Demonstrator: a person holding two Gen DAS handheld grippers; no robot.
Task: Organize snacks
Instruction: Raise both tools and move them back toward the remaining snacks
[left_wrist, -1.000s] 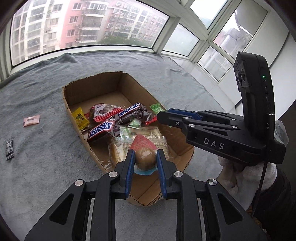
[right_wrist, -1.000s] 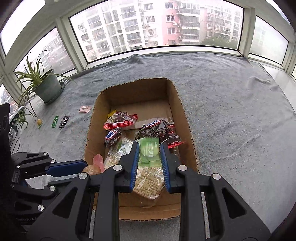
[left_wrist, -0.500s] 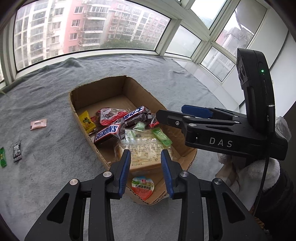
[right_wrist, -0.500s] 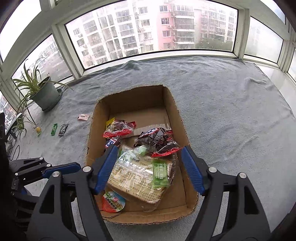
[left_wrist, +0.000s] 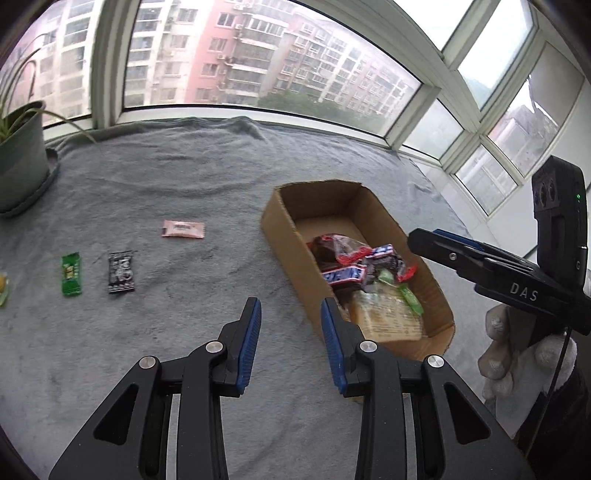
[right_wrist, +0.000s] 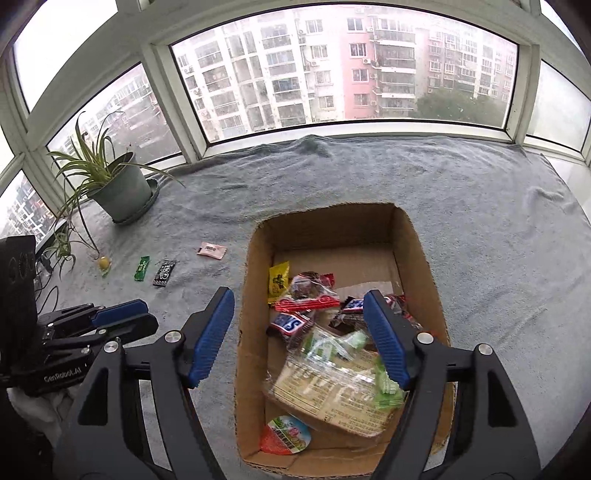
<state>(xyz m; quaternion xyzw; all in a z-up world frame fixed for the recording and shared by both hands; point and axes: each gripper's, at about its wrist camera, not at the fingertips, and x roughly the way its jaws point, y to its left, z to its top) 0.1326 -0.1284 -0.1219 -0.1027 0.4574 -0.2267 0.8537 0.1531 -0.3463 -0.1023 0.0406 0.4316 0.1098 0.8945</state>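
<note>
Grey blanket (left_wrist: 221, 177) by window. Cardboard box (right_wrist: 421, 266) holds snacks (right_wrist: 314, 321). Three packets (left_wrist: 120, 272) loose on blanket, left of box. Left gripper (left_wrist: 290, 336) jaws apart, empty; right gripper (right_wrist: 299, 332) jaws wide apart over box.

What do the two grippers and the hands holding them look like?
Both are matte black skeletal linkages with silver pivot screws and ribbed blue finger pads. The left gripper reads "GenRobot.AI" on its side in the right wrist view. The right gripper reads "DAS", carries a black camera module with a green LED and a black cable. The right hand wears a white knit glove.
</note>
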